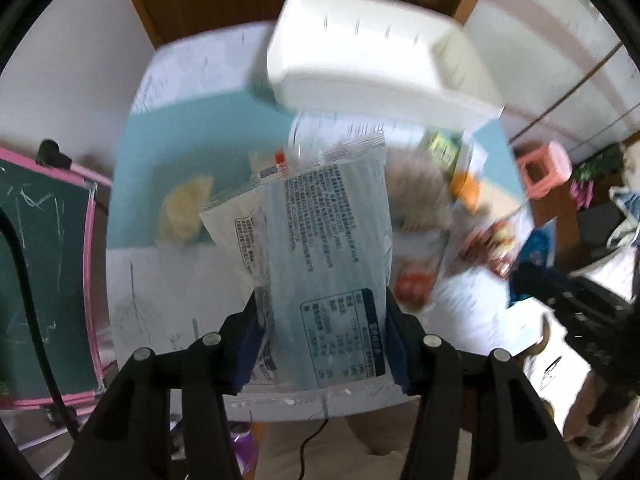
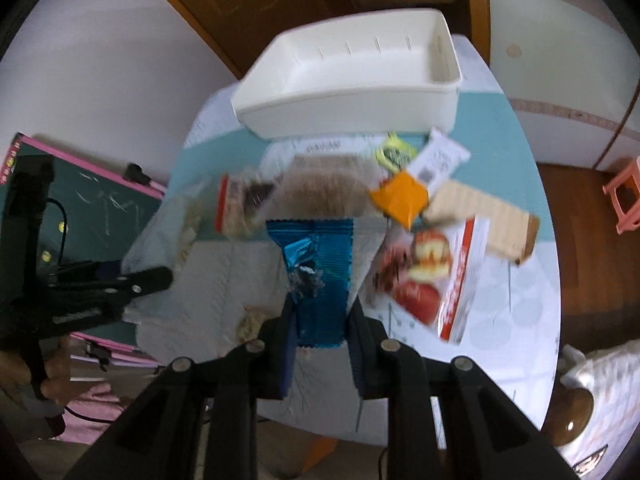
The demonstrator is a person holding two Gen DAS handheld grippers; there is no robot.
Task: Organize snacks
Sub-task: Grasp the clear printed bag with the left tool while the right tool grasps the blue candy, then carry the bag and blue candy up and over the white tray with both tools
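Note:
My left gripper (image 1: 322, 316) is shut on a pale blue snack bag (image 1: 332, 240) with dark printed text, held above the table and pointing toward the white plastic bin (image 1: 360, 76). My right gripper (image 2: 322, 312) is shut on a shiny blue foil packet (image 2: 320, 264), held above the table in front of the same bin (image 2: 344, 96), which is empty inside. Loose snacks lie below the bin: an orange packet (image 2: 400, 198), a red apple-print bag (image 2: 432, 276), a wafer pack (image 2: 484, 216) and a green packet (image 2: 394, 152). The left gripper also shows at the left of the right wrist view (image 2: 100, 288).
The table (image 2: 520, 320) has a white patterned cloth with a teal mat (image 1: 192, 148). A pink-framed chalkboard (image 1: 44, 288) stands to the left. A pink stool (image 2: 624, 196) is on the wooden floor at right. A wooden cabinet (image 2: 260, 0) stands behind the table.

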